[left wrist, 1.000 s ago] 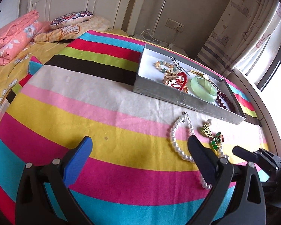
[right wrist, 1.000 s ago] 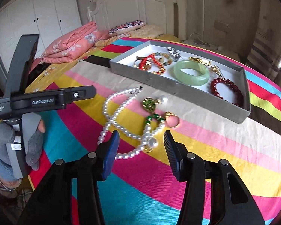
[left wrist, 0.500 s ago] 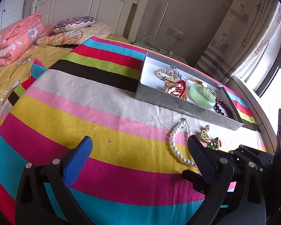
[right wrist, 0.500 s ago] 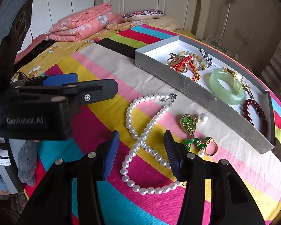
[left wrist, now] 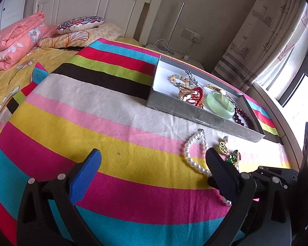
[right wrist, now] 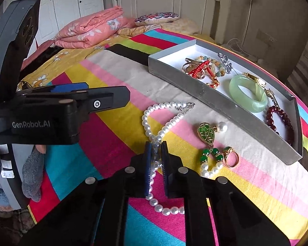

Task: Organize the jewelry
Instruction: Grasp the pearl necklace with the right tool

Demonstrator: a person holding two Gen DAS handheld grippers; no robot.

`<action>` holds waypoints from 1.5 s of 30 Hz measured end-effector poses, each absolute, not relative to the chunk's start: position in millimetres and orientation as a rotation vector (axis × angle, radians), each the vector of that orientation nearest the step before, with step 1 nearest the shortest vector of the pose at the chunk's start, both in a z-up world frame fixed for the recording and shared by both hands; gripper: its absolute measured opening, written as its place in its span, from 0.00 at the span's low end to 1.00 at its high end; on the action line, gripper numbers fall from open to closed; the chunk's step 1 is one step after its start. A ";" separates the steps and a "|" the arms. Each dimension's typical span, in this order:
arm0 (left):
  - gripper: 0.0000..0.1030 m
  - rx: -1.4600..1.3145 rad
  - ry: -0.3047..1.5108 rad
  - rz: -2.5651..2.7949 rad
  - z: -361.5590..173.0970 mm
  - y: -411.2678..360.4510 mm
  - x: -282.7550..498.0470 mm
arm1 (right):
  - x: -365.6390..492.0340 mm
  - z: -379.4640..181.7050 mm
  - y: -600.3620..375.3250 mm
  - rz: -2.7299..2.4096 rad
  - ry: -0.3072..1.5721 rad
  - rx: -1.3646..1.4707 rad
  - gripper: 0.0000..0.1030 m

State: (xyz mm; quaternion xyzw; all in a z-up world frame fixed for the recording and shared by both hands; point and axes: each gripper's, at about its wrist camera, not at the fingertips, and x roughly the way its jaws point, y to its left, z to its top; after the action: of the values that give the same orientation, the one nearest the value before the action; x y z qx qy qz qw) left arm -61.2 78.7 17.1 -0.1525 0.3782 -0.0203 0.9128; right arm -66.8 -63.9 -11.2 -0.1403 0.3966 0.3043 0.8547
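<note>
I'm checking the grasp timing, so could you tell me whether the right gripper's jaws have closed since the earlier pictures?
Yes. The right gripper has shut its jaws on the pearl necklace, and moved forward toward the grey box.

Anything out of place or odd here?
Three pieces lie loose on the blanket outside the tray: pearl necklace, green pendant, gold ring. Right gripper is shut on the necklace; nothing looks damaged.

A necklace (right wrist: 160,123) lies on the blanket (right wrist: 117,135) before the tray (right wrist: 221,104); a pendant (right wrist: 207,133) and ring (right wrist: 231,155) lie right of it.
</note>
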 end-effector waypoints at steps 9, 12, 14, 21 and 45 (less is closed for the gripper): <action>0.98 -0.316 0.780 -0.042 17.2 79.2 -60.7 | -86.1 6.5 -85.0 0.669 0.773 -0.199 0.08; 0.98 -0.316 0.781 -0.041 17.1 79.3 -60.8 | -95.8 24.8 -100.7 0.697 0.725 -0.132 0.08; 0.98 -0.317 0.781 -0.041 17.2 79.7 -60.8 | -102.0 38.9 -112.6 0.703 0.688 -0.098 0.08; 0.98 -0.318 0.783 -0.041 16.7 79.5 -60.7 | -114.9 71.5 -154.1 0.629 0.591 -0.043 0.08; 0.97 -0.189 0.837 -0.111 21.1 38.0 -56.2 | -103.4 6.9 -298.4 0.299 0.698 0.153 0.08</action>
State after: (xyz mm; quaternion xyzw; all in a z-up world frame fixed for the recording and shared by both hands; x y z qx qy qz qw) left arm -56.2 37.9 21.1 -0.0917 0.4056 -0.0539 0.9079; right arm -103.4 -298.4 6.9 0.0746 0.3404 0.1460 0.9259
